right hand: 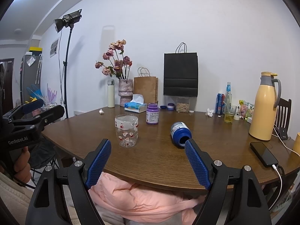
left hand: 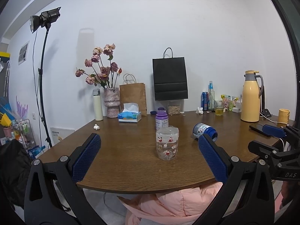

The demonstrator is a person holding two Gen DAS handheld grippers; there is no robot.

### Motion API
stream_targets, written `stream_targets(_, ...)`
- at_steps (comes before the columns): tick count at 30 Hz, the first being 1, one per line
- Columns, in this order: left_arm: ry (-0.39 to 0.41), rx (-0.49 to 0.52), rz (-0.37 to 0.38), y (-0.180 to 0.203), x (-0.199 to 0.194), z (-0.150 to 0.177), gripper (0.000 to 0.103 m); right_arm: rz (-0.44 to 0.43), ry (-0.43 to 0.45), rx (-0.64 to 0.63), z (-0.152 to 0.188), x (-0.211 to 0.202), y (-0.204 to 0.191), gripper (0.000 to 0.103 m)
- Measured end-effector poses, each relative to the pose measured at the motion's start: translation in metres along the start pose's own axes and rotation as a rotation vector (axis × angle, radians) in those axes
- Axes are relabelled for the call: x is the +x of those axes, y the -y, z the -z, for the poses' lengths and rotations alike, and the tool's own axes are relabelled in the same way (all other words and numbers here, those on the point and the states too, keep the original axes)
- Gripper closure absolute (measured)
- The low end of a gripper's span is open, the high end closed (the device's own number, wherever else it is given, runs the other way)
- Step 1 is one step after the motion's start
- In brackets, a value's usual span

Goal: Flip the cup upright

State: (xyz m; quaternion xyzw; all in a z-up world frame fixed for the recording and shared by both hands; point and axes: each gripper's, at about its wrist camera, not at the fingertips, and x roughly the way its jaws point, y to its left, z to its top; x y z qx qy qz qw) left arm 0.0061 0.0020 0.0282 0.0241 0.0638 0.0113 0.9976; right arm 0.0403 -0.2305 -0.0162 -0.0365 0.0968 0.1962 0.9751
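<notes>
A clear plastic cup (left hand: 167,143) with small red cartoon prints stands upright on the brown table (left hand: 131,168), mouth up; it also shows in the right wrist view (right hand: 127,130). A blue jar (left hand: 205,131) lies on its side to the right of the cup, its open mouth facing the near edge (right hand: 181,134). My left gripper (left hand: 149,140) is open and empty, at the table's near edge, in front of the cup. My right gripper (right hand: 148,145) is open and empty, near the edge, between cup and blue jar.
A purple bottle (right hand: 152,113) stands behind the cup. Tissue box (right hand: 135,107), vase of flowers (right hand: 125,91), paper bags (right hand: 180,75), white flask (right hand: 111,93) line the back. Yellow jug (right hand: 264,106), glass of tea (right hand: 229,114), bottles and a black phone (right hand: 263,153) with cable sit right.
</notes>
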Motion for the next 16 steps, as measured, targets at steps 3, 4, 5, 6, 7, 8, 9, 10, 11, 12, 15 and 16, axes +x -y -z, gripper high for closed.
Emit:
stream_targets(3,-0.001,0.0,0.0,0.0,0.0002,-0.0006,0.0,0.002,0.0,0.0,0.0003,0.0005,0.0001,0.018)
stream_targets(4,-0.001,-0.001,-0.002,0.0,0.0003,-0.0005,0.0,0.001,0.001,0.0,0.0004,0.0007,0.0002,0.018)
stream_targets(5,-0.001,-0.002,-0.002,-0.0003,0.0005,-0.0004,0.0,-0.001,-0.001,0.0,0.0003,0.0005,-0.0001,0.018)
stream_targets(6,-0.002,-0.002,-0.002,-0.0002,0.0007,-0.0004,0.0,-0.002,-0.002,0.0,0.0004,0.0012,0.0005,0.018)
stream_targets(7,-0.005,-0.003,0.0,-0.0002,0.0013,-0.0002,0.0,-0.002,-0.002,0.0,0.0011,0.0005,-0.0009,0.018)
stream_targets(8,-0.006,-0.003,0.001,-0.0001,0.0011,0.0002,0.0,-0.003,-0.004,0.001,0.0014,0.0012,-0.0006,0.018)
stream_targets(9,-0.007,-0.002,0.003,0.0001,0.0011,0.0005,0.0,-0.004,-0.007,0.002,0.0018,0.002,-0.0002,0.018)
stream_targets(10,-0.007,-0.002,0.005,0.0001,0.0012,0.0006,0.0,-0.004,-0.01,0.003,0.0022,0.003,0.0003,0.018)
stream_targets(11,-0.007,-0.001,0.005,0.0003,0.0012,0.0009,0.0,-0.004,-0.012,0.004,0.0026,0.0036,0.001,0.018)
stream_targets(12,-0.008,-0.002,0.004,0.0001,0.0014,0.0013,0.0,-0.004,-0.012,0.005,0.0031,0.004,0.0013,0.018)
stream_targets(15,-0.011,0.001,0.011,0.0003,0.0019,0.0017,0.0,-0.004,-0.012,0.004,0.0032,0.0038,0.0005,0.018)
stream_targets(16,-0.017,0.002,0.014,0.0002,0.0031,0.0013,0.0,-0.005,-0.014,0.004,0.0034,0.0041,0.0006,0.018)
